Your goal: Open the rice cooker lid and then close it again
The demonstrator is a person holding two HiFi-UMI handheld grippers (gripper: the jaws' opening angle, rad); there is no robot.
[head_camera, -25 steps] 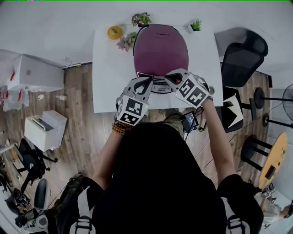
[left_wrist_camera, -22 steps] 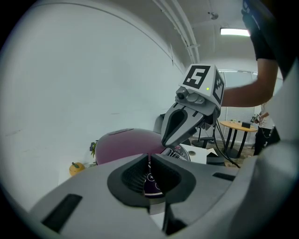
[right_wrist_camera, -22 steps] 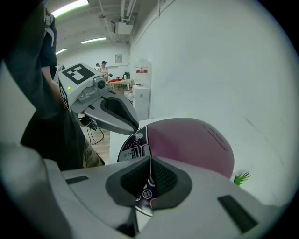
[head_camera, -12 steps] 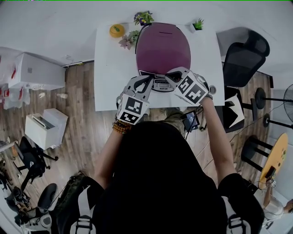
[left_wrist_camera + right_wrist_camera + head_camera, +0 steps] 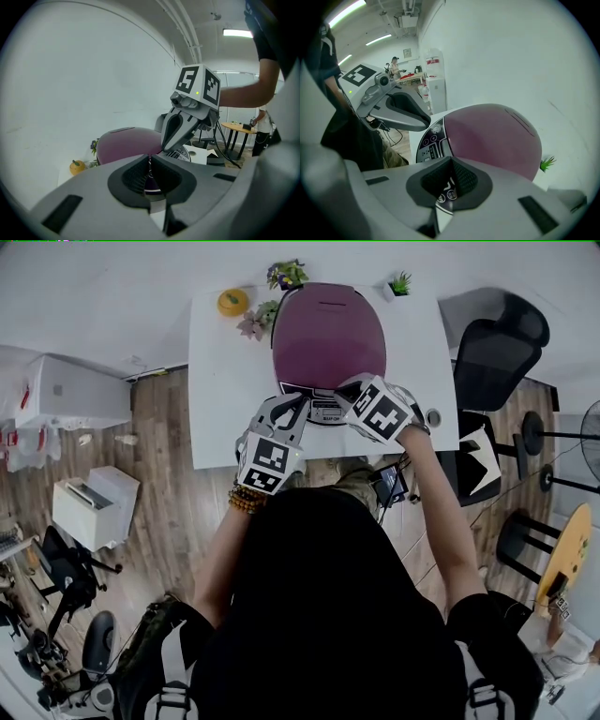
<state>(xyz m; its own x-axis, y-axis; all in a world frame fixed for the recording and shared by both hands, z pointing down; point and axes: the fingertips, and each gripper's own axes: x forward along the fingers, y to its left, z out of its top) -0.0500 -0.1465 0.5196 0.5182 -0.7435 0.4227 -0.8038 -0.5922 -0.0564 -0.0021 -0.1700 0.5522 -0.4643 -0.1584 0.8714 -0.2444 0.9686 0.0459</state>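
The rice cooker stands on the white table (image 5: 220,399) with its purple lid (image 5: 328,338) down. Its control panel (image 5: 323,410) faces me. My left gripper (image 5: 300,405) hovers at the panel's front left, shut and empty. My right gripper (image 5: 344,394) is tilted down over the panel's right side at the lid's front edge, shut with nothing held. In the left gripper view, the shut jaws (image 5: 149,169) point at the lid (image 5: 124,143), with the right gripper (image 5: 174,133) just beyond. The right gripper view has its shut jaws (image 5: 451,180) over the panel (image 5: 431,143) and lid (image 5: 492,136).
An orange fruit ornament (image 5: 232,302), a pink flower (image 5: 253,326) and two small potted plants (image 5: 287,276) (image 5: 400,284) sit along the table's far edge. A black office chair (image 5: 497,352) is to the right, and a white cabinet (image 5: 66,390) to the left on the wooden floor.
My right gripper has rolled and shifted slightly left, over the panel's right side. The left gripper has kept still. The lid stays down.
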